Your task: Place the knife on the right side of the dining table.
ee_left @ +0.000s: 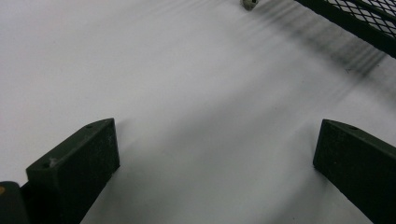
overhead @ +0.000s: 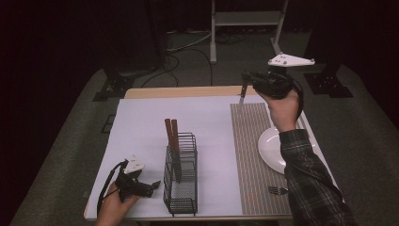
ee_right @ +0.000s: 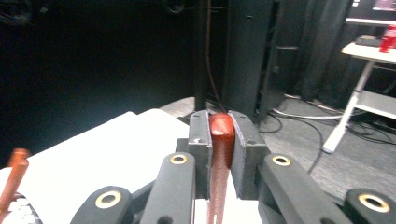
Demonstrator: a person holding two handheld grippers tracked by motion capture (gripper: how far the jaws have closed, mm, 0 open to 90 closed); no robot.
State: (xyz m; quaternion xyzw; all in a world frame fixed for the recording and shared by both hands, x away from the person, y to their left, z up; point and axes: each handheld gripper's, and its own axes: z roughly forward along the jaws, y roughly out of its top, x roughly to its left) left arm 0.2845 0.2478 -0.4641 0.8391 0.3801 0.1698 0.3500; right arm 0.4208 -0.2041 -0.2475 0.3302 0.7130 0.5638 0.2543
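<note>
My right gripper (overhead: 245, 79) hangs above the far end of the striped placemat (overhead: 254, 160), shut on a knife (overhead: 242, 100) whose blade points down at the mat. In the right gripper view the jaws clamp the knife's red-brown handle (ee_right: 220, 140), with my right gripper (ee_right: 220, 125) aimed out past the table's edge. My left gripper (overhead: 153, 186) rests low at the table's front left, just left of a black wire rack (overhead: 181, 181). Its jaws stand wide apart over bare white cover, my left gripper (ee_left: 217, 140) holding nothing. Two knives with wooden handles (overhead: 171, 134) stand in the rack.
A white plate (overhead: 273, 148) lies on the right edge of the placemat, with a fork (overhead: 277, 190) at the mat's near end. The rack's corner (ee_left: 369, 18) shows at the top right of the left gripper view. Stands and cables sit on the floor beyond the table.
</note>
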